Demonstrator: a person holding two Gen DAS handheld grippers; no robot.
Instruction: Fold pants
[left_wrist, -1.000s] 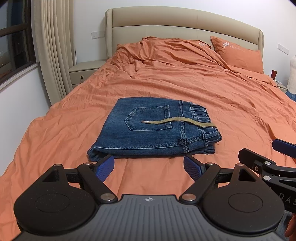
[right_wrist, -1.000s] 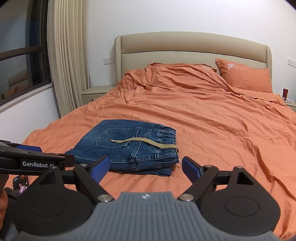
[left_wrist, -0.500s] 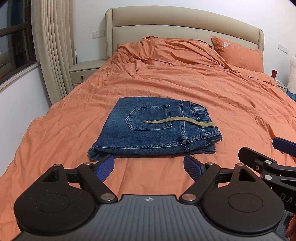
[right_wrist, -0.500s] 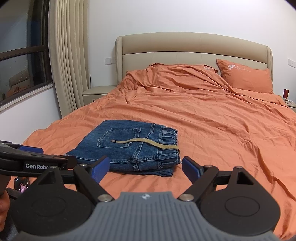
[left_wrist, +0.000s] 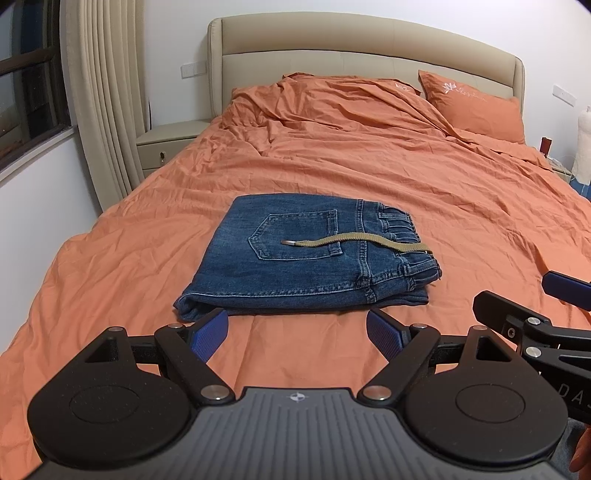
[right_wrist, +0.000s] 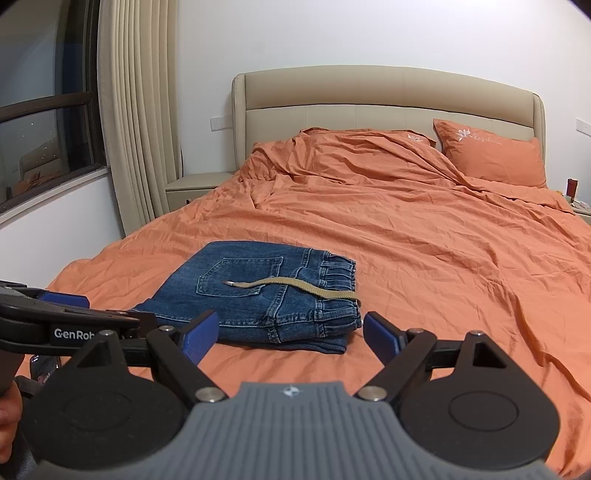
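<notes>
Both claws (left_wrist: 297, 330) (right_wrist: 290, 332) agape, jeans (left_wrist: 306, 273) unmoved since.

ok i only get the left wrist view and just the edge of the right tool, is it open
observer: yes, the right tool is open, its blue pads wide apart with nothing between them.
operator: where is it pointing
observer: at the waistband end of the folded pants, from the near side.
operator: anything by my tool that i can't see
observer: a hand shows at the lower left edge, below the left tool.
</notes>
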